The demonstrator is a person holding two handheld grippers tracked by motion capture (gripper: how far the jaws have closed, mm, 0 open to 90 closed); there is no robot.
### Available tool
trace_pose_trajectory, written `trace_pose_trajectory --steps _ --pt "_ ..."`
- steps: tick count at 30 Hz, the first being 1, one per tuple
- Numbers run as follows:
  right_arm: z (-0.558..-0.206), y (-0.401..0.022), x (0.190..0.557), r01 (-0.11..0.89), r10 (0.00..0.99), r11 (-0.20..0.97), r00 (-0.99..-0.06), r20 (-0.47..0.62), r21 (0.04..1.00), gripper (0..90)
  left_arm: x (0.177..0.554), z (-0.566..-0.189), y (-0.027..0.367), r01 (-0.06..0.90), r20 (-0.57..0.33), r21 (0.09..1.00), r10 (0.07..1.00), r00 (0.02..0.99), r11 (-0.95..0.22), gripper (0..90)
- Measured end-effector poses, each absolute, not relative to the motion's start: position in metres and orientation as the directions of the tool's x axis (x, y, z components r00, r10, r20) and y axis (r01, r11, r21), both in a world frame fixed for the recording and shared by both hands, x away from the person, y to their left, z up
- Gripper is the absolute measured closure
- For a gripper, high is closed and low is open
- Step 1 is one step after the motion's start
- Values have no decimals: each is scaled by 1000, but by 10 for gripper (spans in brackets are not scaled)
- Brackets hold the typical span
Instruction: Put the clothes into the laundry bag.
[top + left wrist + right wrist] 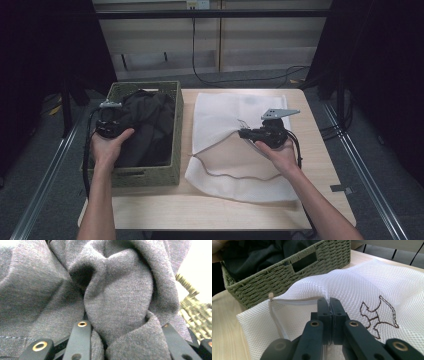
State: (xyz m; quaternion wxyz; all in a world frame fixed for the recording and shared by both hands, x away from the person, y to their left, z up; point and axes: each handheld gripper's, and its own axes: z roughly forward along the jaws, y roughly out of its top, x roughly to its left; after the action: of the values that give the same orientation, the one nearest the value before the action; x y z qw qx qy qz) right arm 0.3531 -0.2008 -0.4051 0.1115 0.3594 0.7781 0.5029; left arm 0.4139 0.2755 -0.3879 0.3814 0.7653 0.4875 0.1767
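Observation:
A green woven basket (pixel 175 131) at the table's left holds dark grey clothing (pixel 147 125). My left gripper (pixel 111 122) reaches into the basket, shut on a thick fold of the dark grey cloth (pixel 120 310), which bulges between its jaws. A white mesh laundry bag (pixel 235 125) lies on the table to the basket's right, its mouth facing the basket. My right gripper (pixel 246 133) is shut on the upper edge of the bag's mouth and lifts the mesh (pixel 352 287) into a peak. The right gripper view has the basket (pixel 294 272) behind the bag, and a zipper edge (pixel 277 320) runs along the opening.
The wooden table (pixel 210 210) has bare room in front of the bag and basket. A brown embroidered figure (pixel 378 315) marks the mesh. Cables (pixel 240 80) run over the floor behind the table, and metal rails (pixel 365 170) flank it.

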Motion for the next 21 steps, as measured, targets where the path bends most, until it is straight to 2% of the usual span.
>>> trace_pose_trajectory --steps 21 --pt "-401 -202 351 438 677 231 -714 179 869 884 392 -336 295 419 -129 903 875 467 -91 663"
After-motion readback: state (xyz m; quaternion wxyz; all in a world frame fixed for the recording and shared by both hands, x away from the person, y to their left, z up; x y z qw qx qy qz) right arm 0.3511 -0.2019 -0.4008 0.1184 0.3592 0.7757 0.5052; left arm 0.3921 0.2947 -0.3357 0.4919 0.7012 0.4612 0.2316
